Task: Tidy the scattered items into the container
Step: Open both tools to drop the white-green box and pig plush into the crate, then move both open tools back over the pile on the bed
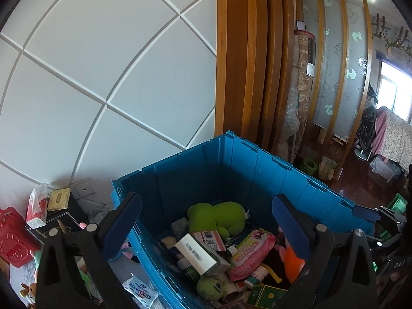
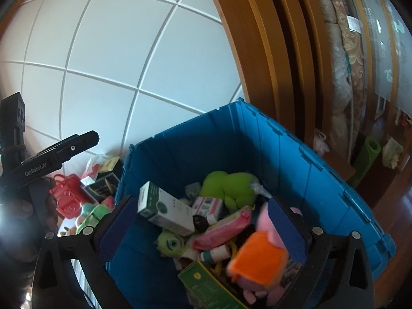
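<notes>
- Standing against a white panelled wall point(image 1: 103, 77), a blue container point(image 1: 231, 170) was open at the top; beside it rose a slatted wooden screen point(image 1: 247, 59)
- Inside the container lay a jumble; a lime-green plush point(image 1: 219, 216) sat towards the far wall, with a white box point(image 1: 195, 255) and a pink wipes pack point(image 1: 252, 252) nearer the camera
- An orange and pink plush point(image 2: 260, 255) showed blurred between the pads of the right tongs point(image 2: 203, 231), over the heap; the pads did not press on it, and whether it rested on the pile I cannot tell
- The left tongs point(image 1: 206, 226) were spread wide over the container's near edge with nothing gripped; the right tongs were likewise wide apart
- A green one-eyed plush point(image 2: 171, 243) lay near the container's front, beside a dark green carton point(image 2: 206, 285)
- Outside, left of the container, remained a red case point(image 1: 13, 242), a tissue pack point(image 1: 36, 208), a black box point(image 1: 64, 219) and a blue-printed sachet point(image 1: 140, 292)
</notes>
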A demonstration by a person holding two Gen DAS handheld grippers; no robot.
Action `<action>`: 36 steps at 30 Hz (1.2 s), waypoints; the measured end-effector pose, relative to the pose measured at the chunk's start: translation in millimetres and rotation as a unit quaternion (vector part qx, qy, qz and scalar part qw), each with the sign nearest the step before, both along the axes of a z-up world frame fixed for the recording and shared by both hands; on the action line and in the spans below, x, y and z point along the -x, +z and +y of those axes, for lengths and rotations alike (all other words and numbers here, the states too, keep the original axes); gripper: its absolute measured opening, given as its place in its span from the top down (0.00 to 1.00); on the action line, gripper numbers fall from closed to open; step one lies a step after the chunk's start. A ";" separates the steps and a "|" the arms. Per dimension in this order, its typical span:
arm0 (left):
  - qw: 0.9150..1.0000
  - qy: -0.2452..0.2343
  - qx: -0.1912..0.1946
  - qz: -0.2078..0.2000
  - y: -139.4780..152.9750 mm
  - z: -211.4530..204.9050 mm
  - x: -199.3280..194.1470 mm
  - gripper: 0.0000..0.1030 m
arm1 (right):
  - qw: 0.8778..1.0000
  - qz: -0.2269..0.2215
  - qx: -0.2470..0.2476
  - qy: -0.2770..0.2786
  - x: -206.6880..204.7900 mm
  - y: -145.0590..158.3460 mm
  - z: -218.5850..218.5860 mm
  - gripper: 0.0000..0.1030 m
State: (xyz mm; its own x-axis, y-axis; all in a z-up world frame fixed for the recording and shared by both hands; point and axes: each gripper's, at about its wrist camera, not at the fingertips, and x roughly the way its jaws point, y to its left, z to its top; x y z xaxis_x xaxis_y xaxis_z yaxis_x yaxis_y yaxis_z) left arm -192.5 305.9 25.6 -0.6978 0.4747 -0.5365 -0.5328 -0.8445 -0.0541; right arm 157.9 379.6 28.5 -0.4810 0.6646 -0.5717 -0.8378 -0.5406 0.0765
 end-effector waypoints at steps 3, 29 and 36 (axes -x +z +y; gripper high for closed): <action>1.000 -0.003 0.001 -0.001 -2.2 -1.9 -2.7 0.00 | 1.000 0.001 0.002 0.004 2.4 -1.9 -3.8 0.00; 1.000 0.023 -0.017 -0.003 -10.5 -66.8 -37.9 0.01 | 1.000 -0.009 -0.005 0.027 36.3 -1.5 -58.8 0.00; 0.999 0.027 -0.017 -0.005 -14.7 -89.3 -45.8 0.00 | 0.999 -0.014 -0.011 0.031 50.1 -2.1 -73.7 0.00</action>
